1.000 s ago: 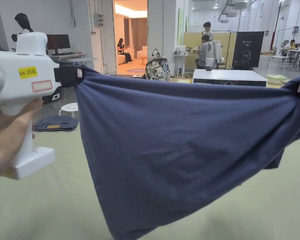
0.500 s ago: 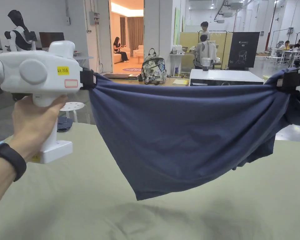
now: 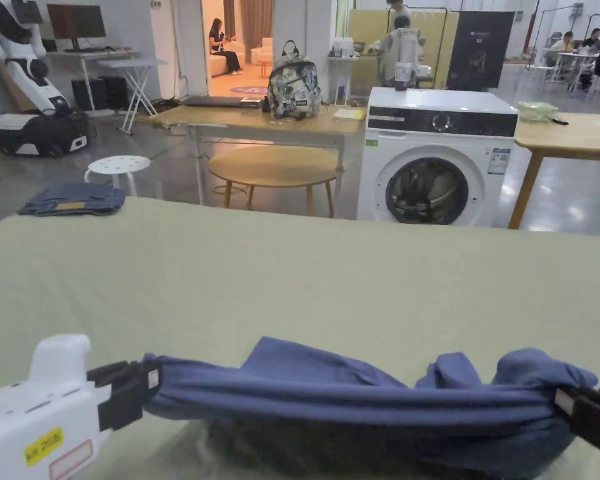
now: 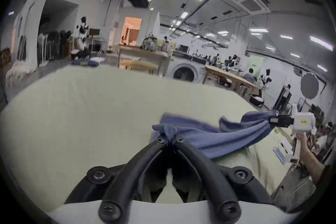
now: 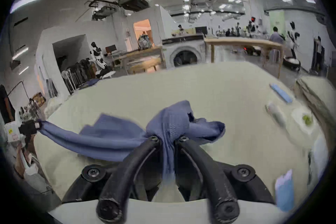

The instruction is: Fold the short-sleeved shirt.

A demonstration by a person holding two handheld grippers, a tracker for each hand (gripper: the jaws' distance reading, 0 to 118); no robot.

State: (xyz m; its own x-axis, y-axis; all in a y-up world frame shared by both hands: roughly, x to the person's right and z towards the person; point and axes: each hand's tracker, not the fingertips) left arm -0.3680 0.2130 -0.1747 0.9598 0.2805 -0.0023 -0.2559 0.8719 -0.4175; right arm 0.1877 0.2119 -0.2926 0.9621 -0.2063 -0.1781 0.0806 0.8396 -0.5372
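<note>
The blue short-sleeved shirt [image 3: 355,400] hangs stretched in a bunched band between the two grippers, low over the near edge of the pale green table [image 3: 280,275]. In the head view the left gripper [image 3: 147,382] pinches the shirt's left end at the near left and the right gripper [image 3: 564,400] pinches its right end at the near right; the cloth sags between them and its lower folds reach the table surface.

The left gripper view shows what the head view hides: both black jaws closed together on a small gathered tuft of the shirt [image 4: 209,137] at the left gripper [image 4: 170,139], with the right gripper [image 4: 276,119] farther off and a hand [image 4: 305,144] under its white body. The right gripper view shows the right gripper [image 5: 168,138] with its jaws closed on a thicker wad of shirt [image 5: 109,135], cloth running down between them, and the left gripper [image 5: 37,125] far to the left. That view also shows blue and white items [image 5: 281,95] lying on the right part of the table.

The head view alone gives the far room clearly: a white washing machine [image 3: 439,162], a patterned backpack [image 3: 294,87] on a wooden table, a white stool [image 3: 117,167], and folded jeans [image 3: 74,199] at the table's far left corner.

A yellow sticker [image 3: 44,446] on the left gripper carries writing too blurred to read reliably.
</note>
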